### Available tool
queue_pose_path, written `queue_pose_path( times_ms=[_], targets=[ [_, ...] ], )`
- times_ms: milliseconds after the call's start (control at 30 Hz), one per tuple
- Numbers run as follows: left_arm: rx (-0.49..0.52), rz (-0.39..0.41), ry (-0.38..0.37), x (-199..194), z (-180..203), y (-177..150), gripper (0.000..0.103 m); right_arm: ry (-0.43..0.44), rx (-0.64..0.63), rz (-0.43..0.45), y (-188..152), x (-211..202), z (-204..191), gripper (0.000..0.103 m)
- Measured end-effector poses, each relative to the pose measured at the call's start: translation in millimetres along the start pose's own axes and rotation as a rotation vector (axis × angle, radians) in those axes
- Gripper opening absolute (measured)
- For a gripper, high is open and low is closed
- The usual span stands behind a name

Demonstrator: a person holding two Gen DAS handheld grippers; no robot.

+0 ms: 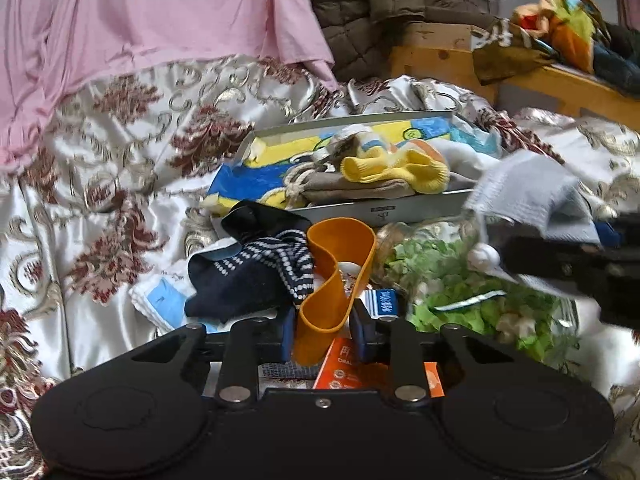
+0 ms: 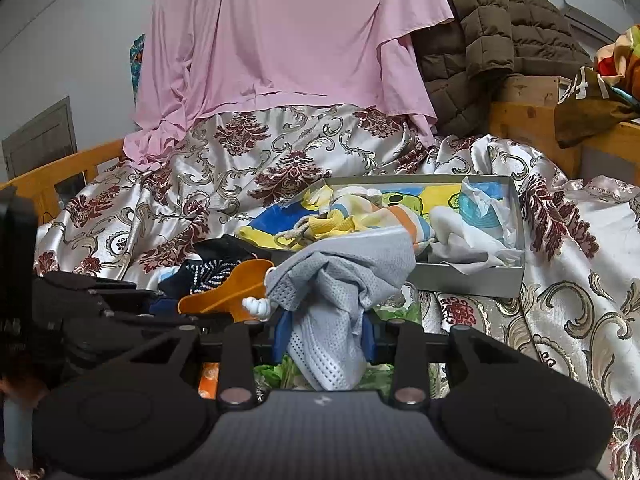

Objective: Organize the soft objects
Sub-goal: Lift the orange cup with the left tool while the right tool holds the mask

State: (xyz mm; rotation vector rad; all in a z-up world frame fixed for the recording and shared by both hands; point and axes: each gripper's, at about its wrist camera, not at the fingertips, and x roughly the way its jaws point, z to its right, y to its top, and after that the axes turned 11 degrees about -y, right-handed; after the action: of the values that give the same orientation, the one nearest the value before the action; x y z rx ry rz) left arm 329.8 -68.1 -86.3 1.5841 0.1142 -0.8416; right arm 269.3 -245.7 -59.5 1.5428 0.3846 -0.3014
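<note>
My left gripper (image 1: 323, 334) is shut on an orange elastic band (image 1: 336, 280), held above the clutter on the bed. My right gripper (image 2: 325, 336) is shut on a grey mesh cloth (image 2: 340, 276), which also shows at the right of the left wrist view (image 1: 532, 188). A grey open box (image 2: 472, 280) ahead holds yellow socks (image 1: 396, 168), a beige drawstring pouch (image 1: 352, 188) and white cloth (image 2: 460, 224). A navy dotted sock (image 1: 256, 276) lies left of the orange band.
A glass jar of green bits (image 1: 452, 280) lies on its side right of the band. An orange packet (image 1: 344, 368) lies under my left gripper. A pink sheet (image 2: 288, 40) and brown quilted jacket (image 2: 492, 32) hang behind the patterned bedspread (image 2: 240, 160). A wooden ledge (image 2: 532, 120) stands at the right.
</note>
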Motion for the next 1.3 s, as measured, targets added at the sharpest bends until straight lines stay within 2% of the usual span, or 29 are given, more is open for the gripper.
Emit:
queue_pose_path(
  times_ms=[133,300,400,600,867,933,967,1000,1167,1300],
  targets=[
    [0.045,-0.009,0.01,1,10,-1,0.032,0.002,0.007,0.001,0,-1,1,0.039],
    [0.005,-0.006,0.016,-1,14,-4,0.037,0.006,0.012,-0.002,0,0,3,0.039],
    [-0.005,0.016,0.054,-2,19,-7,0.039,0.009,0.016,0.0,0,-2,4,0.039],
    [0.158,0.057,0.198,-5,51,-18,0.043,0.015,0.017,-0.001,0,-2,4,0.04],
    [0.251,0.065,0.245,-8,66,-21,0.046,0.017,0.02,0.002,0,-2,4,0.04],
    [0.263,0.07,0.269,-10,69,-23,0.05,0.017,0.02,0.002,0,-2,4,0.04],
    [0.269,0.075,0.274,-11,70,-25,0.055,0.017,0.022,0.001,0,-2,4,0.04],
    [0.278,0.079,0.276,-13,72,-26,0.059,0.017,0.021,0.001,0,-2,4,0.04],
    [0.337,0.047,0.241,-8,70,-22,0.058,0.02,0.018,0.001,-1,-3,3,0.04],
    [0.339,0.002,0.163,-3,54,-11,0.058,0.022,0.018,-0.006,-1,-1,3,0.04]
  ],
)
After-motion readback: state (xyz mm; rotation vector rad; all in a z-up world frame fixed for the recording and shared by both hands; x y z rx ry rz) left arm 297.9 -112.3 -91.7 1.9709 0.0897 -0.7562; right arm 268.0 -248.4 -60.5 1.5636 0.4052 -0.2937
